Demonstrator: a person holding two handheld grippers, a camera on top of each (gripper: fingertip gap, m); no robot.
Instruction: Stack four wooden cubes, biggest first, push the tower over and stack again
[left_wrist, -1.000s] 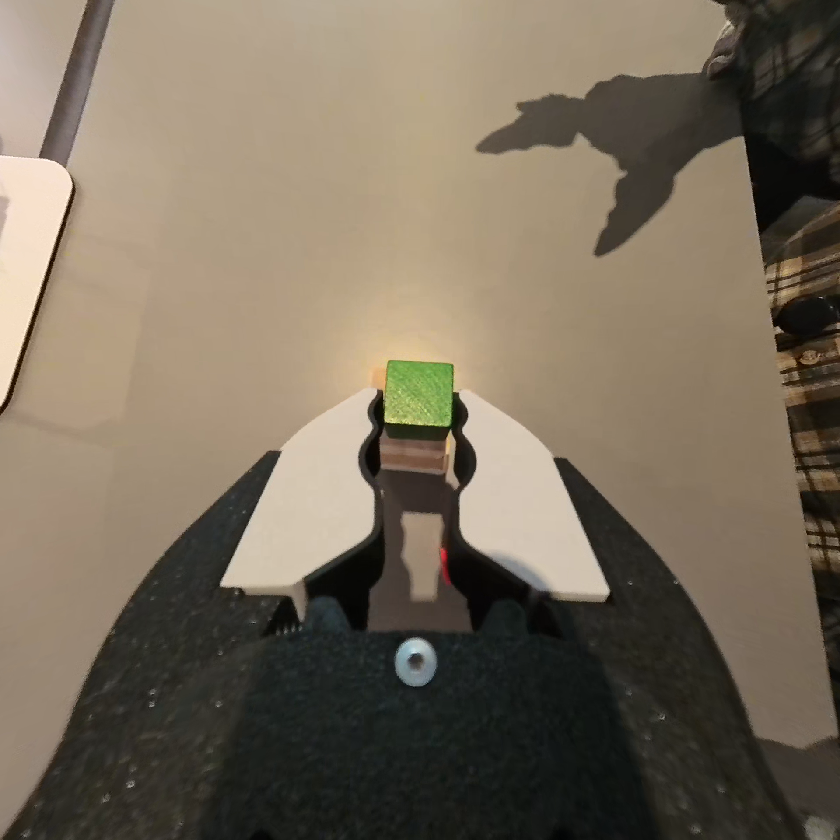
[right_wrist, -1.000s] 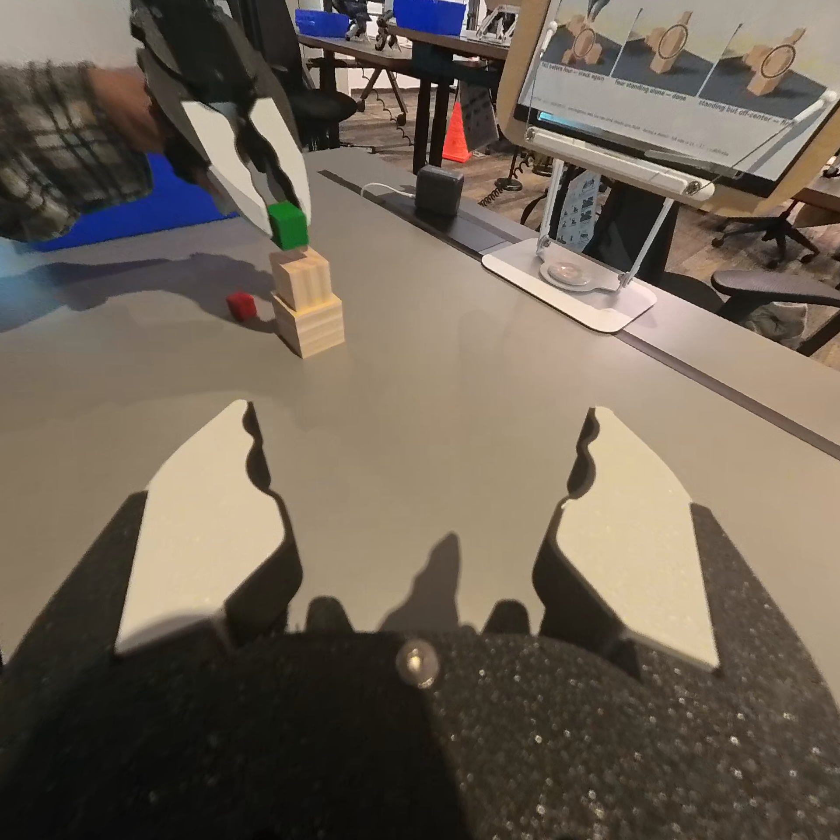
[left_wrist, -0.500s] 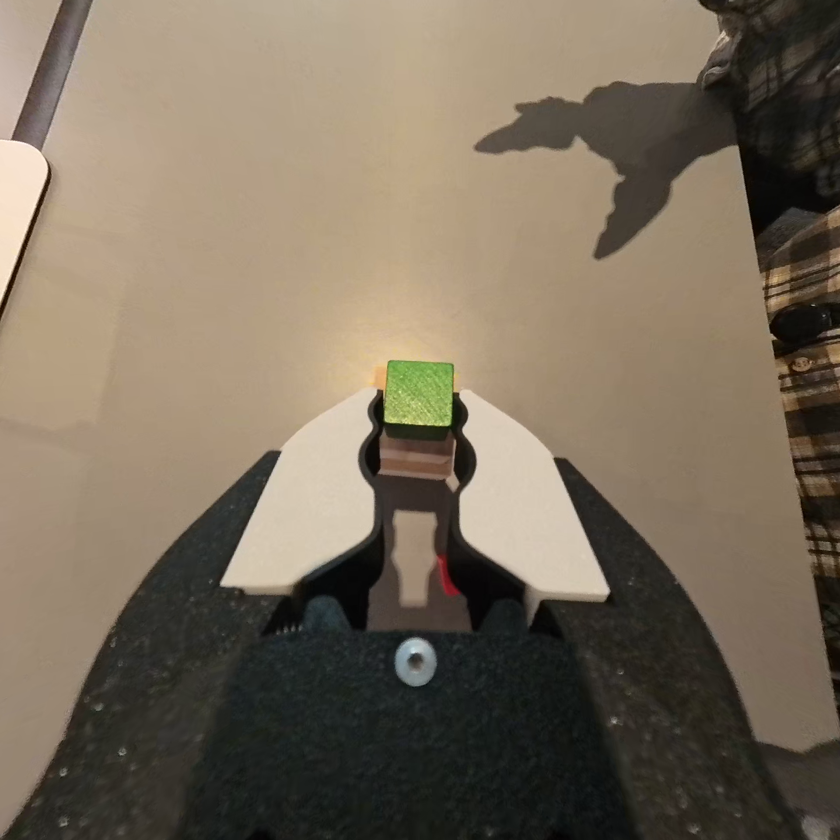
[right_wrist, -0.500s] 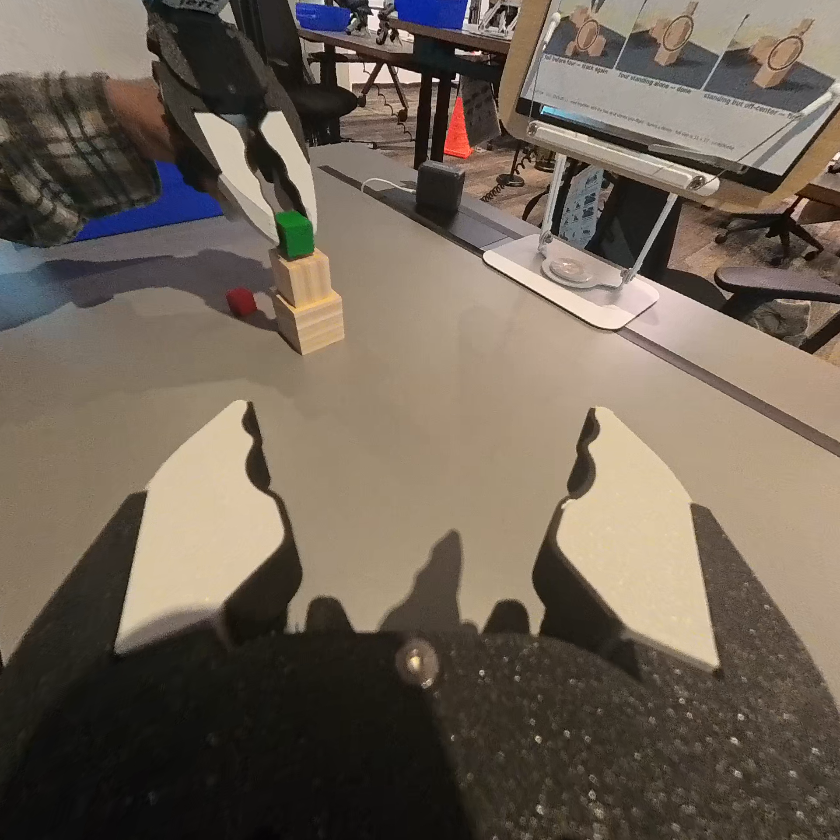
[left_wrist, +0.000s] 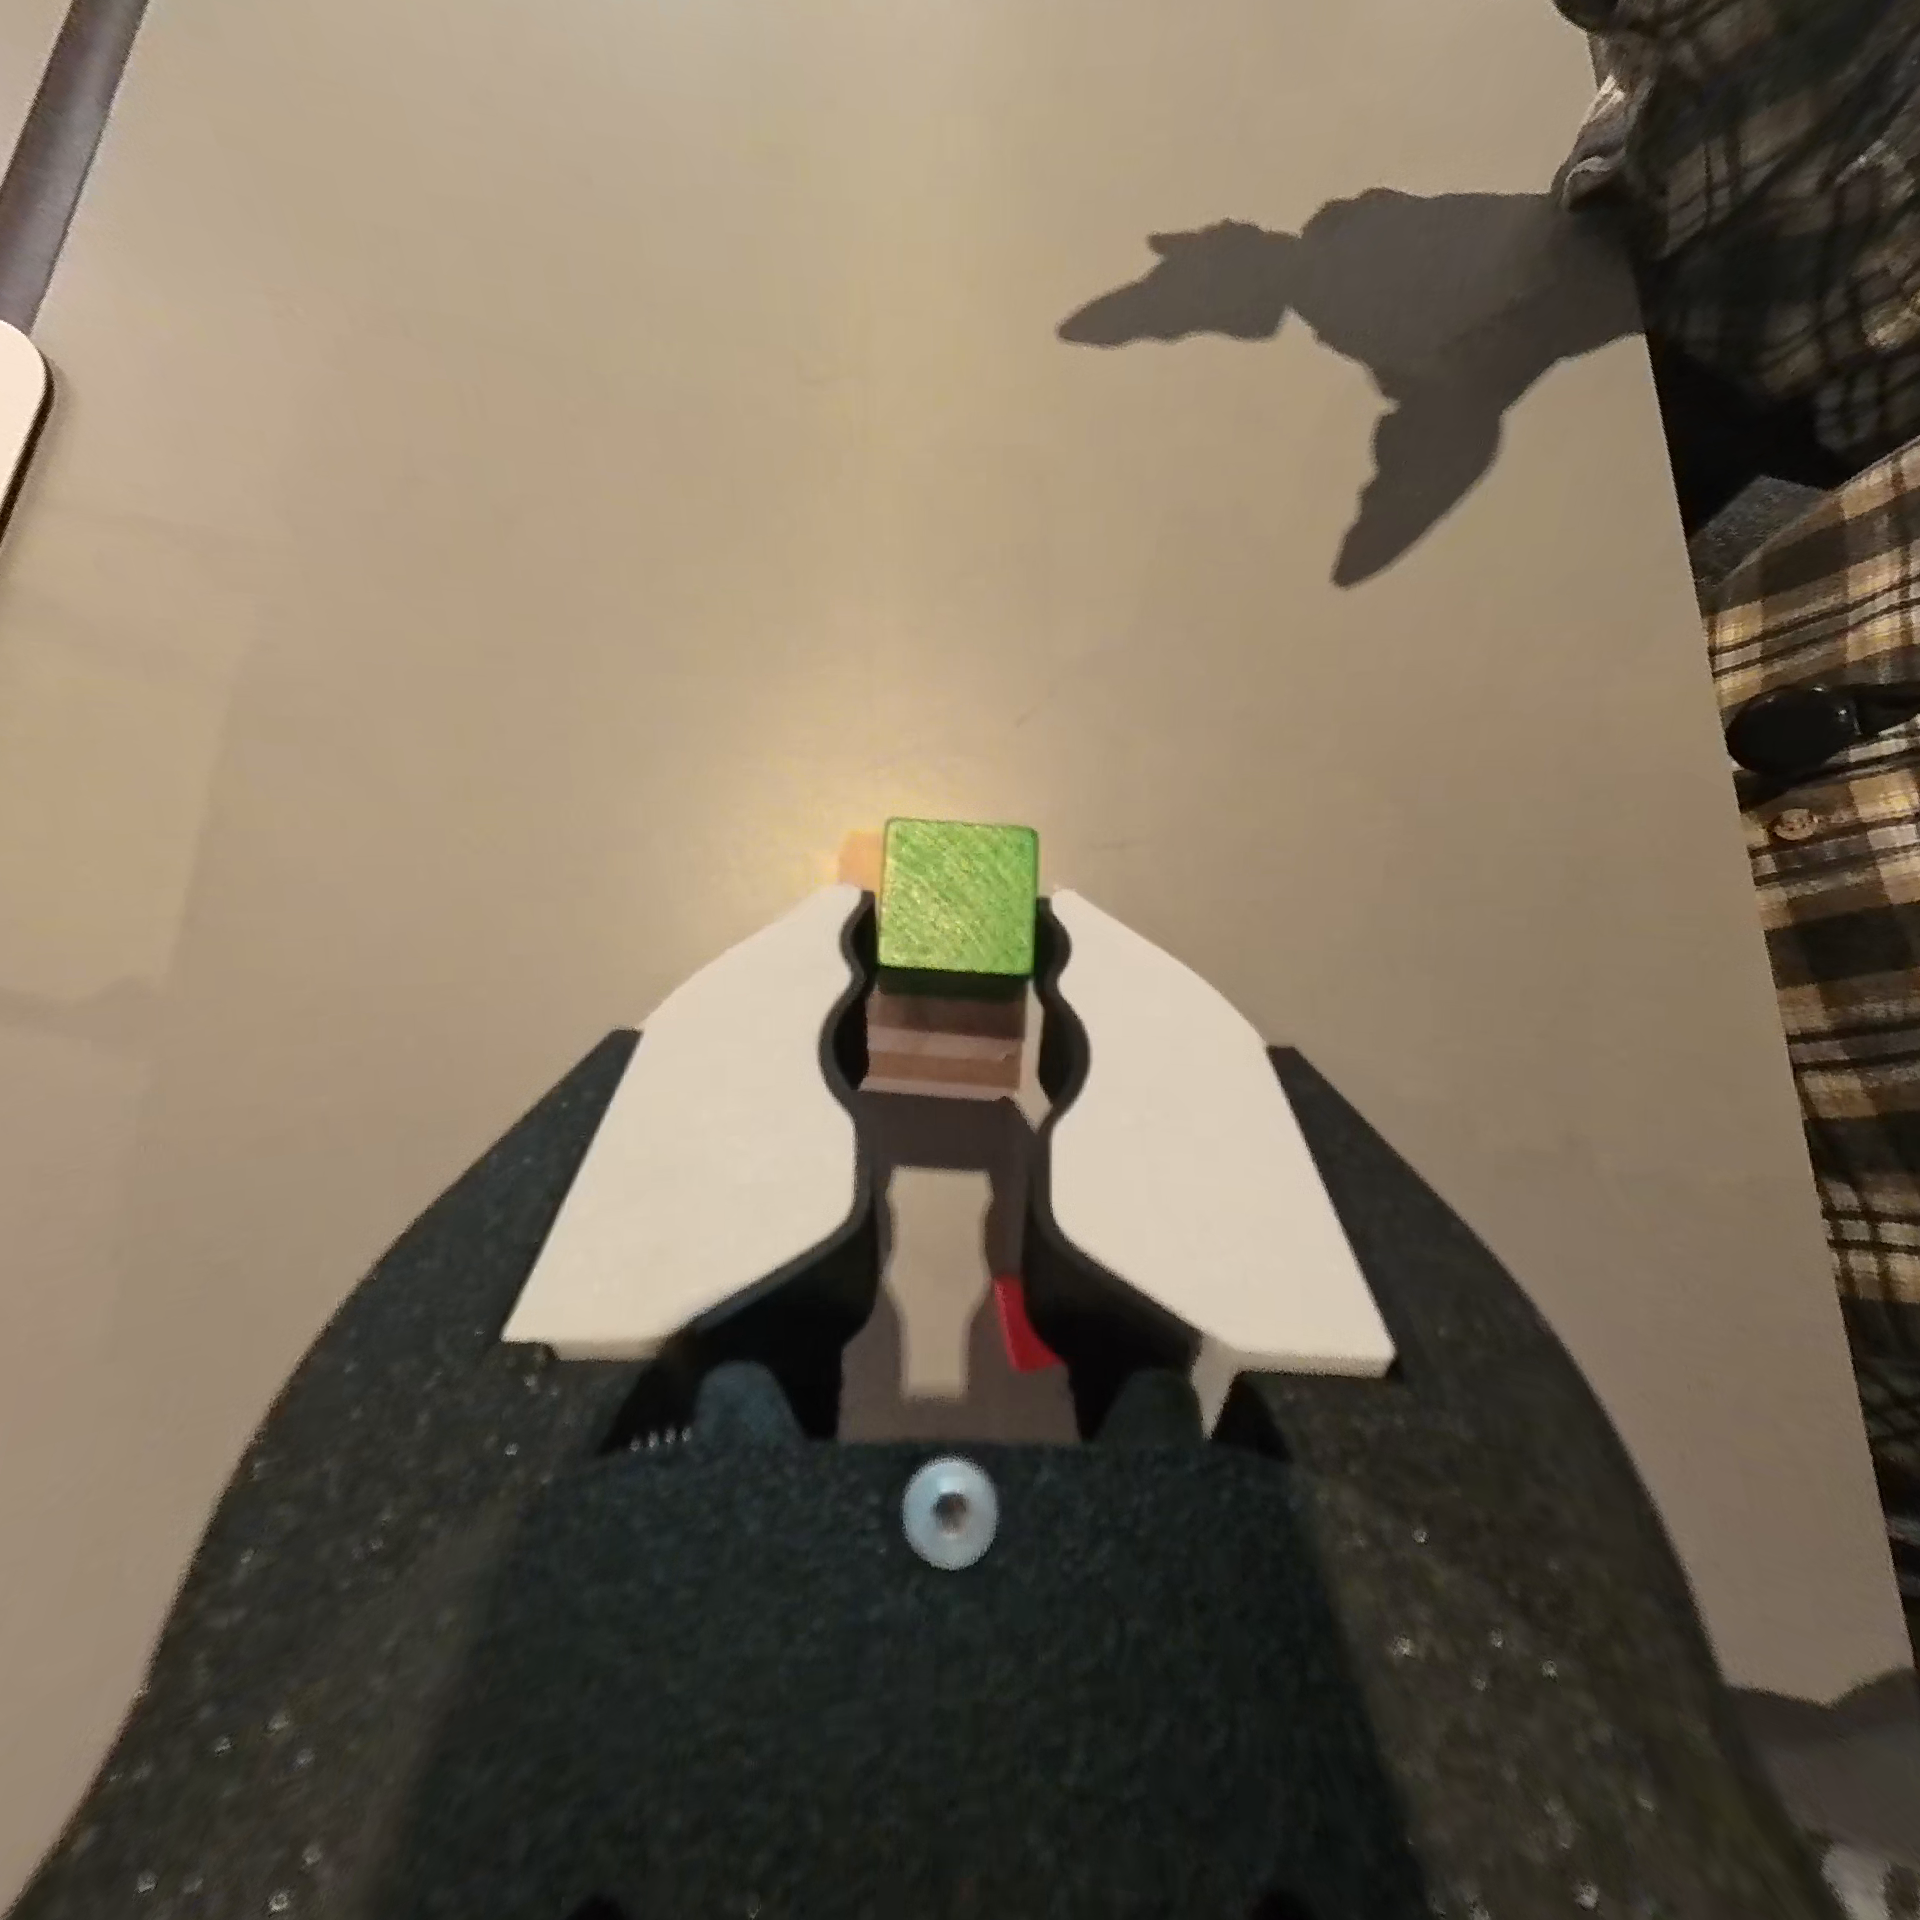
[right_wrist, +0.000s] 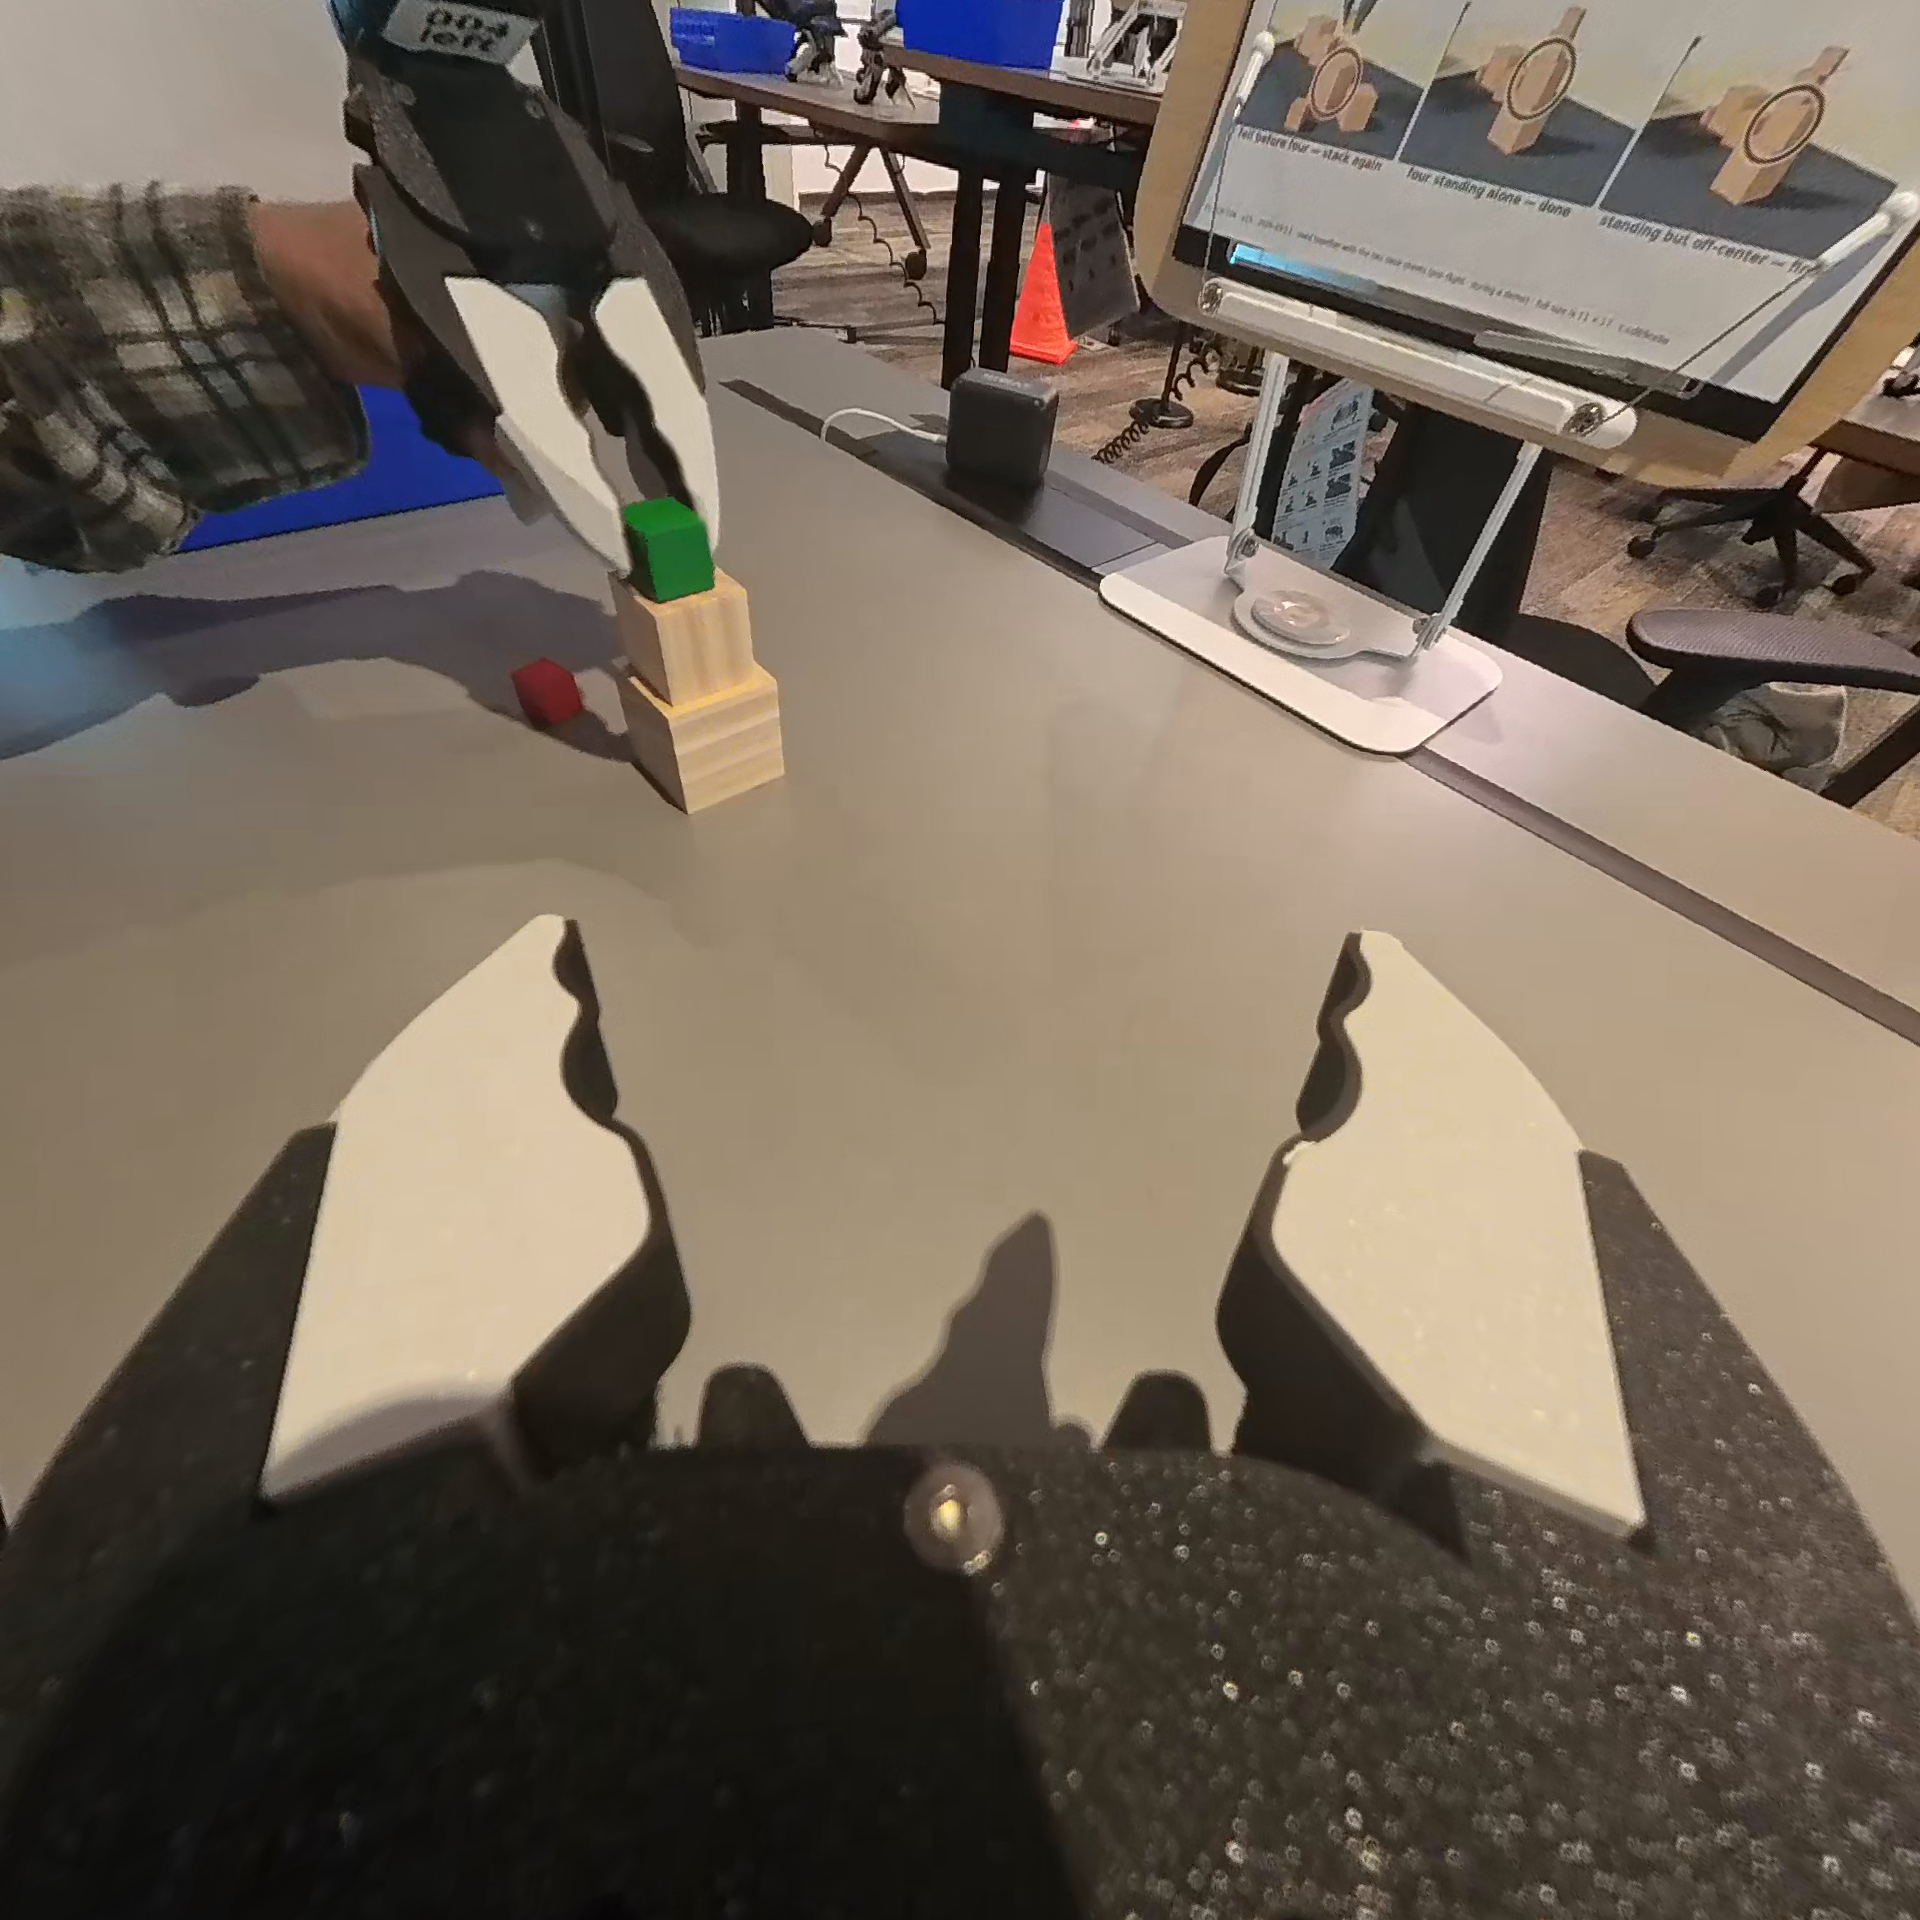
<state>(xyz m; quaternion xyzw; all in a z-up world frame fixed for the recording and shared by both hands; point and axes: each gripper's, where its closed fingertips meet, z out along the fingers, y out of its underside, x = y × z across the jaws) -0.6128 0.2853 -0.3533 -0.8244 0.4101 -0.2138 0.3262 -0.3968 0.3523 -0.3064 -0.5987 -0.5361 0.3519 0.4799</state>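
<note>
Two plain wooden cubes are stacked on the grey table, the medium cube (right_wrist: 686, 644) on the large cube (right_wrist: 712, 743). A green cube (right_wrist: 670, 548) rests on top of the medium one. My left gripper (right_wrist: 667, 549) reaches down from the left and is shut on the green cube. In the left wrist view the gripper (left_wrist: 956, 904) looks straight down, with the green cube (left_wrist: 958, 914) between its fingertips and the wooden cubes (left_wrist: 940, 1049) in shadow under it. A small red cube (right_wrist: 548, 691) lies on the table just left of the stack. My right gripper (right_wrist: 961, 930) is open and empty, well in front of the stack.
A screen on a white stand (right_wrist: 1309, 665) is at the back right. A small black box (right_wrist: 1003, 426) sits on a dark strip along the table's far edge. A plaid sleeve (right_wrist: 125, 364) holds the left gripper. A plaid shirt (left_wrist: 1818, 727) is at the table's edge.
My left gripper has come down with the green cube, from a little above the medium cube to resting on it. The right gripper has not moved.
</note>
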